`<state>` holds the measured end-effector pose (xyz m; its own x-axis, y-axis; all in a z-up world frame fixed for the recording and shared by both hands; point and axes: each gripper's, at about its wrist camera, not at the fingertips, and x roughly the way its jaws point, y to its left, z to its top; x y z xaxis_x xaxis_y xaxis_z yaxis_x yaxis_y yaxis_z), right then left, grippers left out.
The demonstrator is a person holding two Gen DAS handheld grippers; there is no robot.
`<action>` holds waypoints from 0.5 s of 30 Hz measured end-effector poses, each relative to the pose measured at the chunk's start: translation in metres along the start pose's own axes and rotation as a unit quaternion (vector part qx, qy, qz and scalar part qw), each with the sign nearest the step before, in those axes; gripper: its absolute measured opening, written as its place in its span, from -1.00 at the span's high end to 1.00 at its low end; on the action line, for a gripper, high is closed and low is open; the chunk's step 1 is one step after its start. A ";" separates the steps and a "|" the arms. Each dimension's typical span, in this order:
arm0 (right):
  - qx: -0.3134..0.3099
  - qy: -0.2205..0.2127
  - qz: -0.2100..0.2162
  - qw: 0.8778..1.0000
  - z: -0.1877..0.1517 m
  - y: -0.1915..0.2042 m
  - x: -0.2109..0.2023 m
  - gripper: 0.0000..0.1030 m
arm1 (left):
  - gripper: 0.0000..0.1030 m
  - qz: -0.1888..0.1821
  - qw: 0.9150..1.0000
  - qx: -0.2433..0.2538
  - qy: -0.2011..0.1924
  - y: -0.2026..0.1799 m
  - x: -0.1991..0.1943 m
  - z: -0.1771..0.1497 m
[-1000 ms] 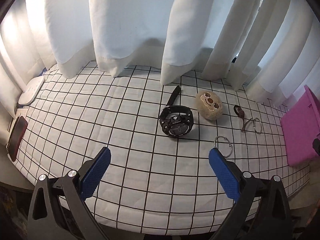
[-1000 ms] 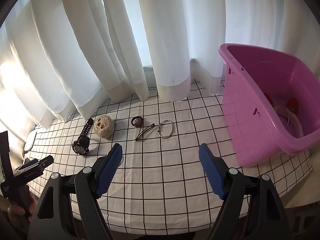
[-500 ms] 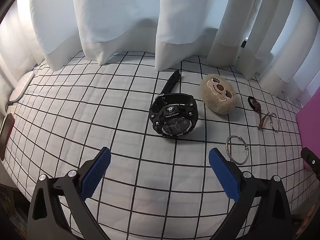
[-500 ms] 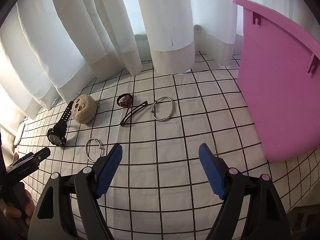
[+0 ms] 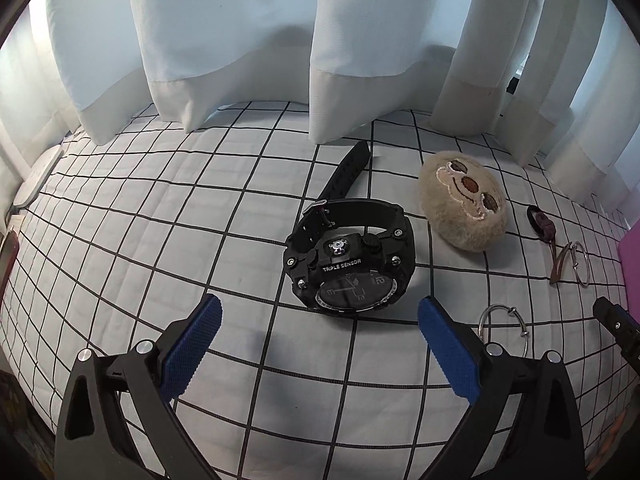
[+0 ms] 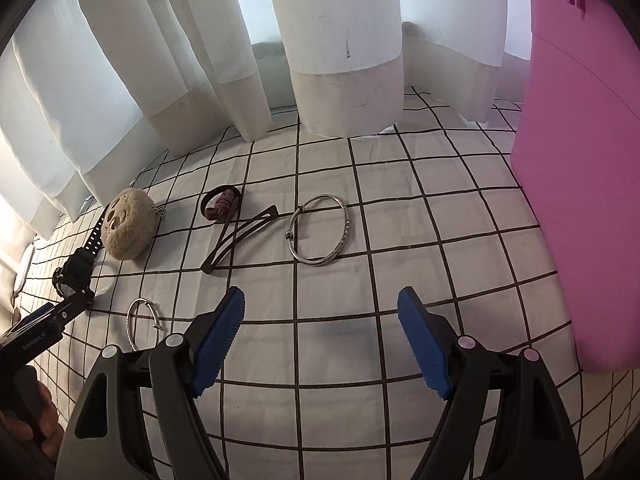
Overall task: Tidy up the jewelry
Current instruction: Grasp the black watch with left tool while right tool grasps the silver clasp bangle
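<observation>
A black watch (image 5: 350,266) lies on the checked cloth just ahead of my open, empty left gripper (image 5: 318,312). A beige plush face (image 5: 464,204) sits to its right, and a small silver ring bangle (image 5: 505,326) lies by my right finger. My right gripper (image 6: 320,308) is open and empty, a little short of a large silver bangle (image 6: 320,236). A brown hair clip (image 6: 240,238) and a dark hair tie (image 6: 222,204) lie left of the bangle. The small bangle (image 6: 142,322), plush (image 6: 128,228) and watch (image 6: 74,268) show at the left.
A pink plastic basket (image 6: 580,160) stands at the right, its edge also in the left wrist view (image 5: 632,264). White curtains (image 6: 344,40) hang along the back of the cloth-covered surface (image 6: 360,280). The left gripper body (image 6: 36,332) shows at the right wrist view's left edge.
Both grippers have moved forward and lower toward the cloth. The watch is now close before the left gripper; the large bangle is close before the right. Nothing was grasped.
</observation>
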<state>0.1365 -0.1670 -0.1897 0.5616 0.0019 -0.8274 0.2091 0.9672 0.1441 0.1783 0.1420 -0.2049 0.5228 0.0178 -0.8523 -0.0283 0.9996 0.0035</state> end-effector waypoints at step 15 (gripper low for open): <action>-0.033 0.010 -0.046 0.998 0.027 -0.003 0.033 -0.46 | -0.87 0.015 1.000 0.005 0.002 -0.006 0.022 0.010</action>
<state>0.1757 -0.1770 -0.2029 0.5257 -0.0839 -0.8466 0.2063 0.9780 0.0312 0.1986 0.1370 -0.2186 0.5177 0.0471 -0.8543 -0.0353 0.9988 0.0336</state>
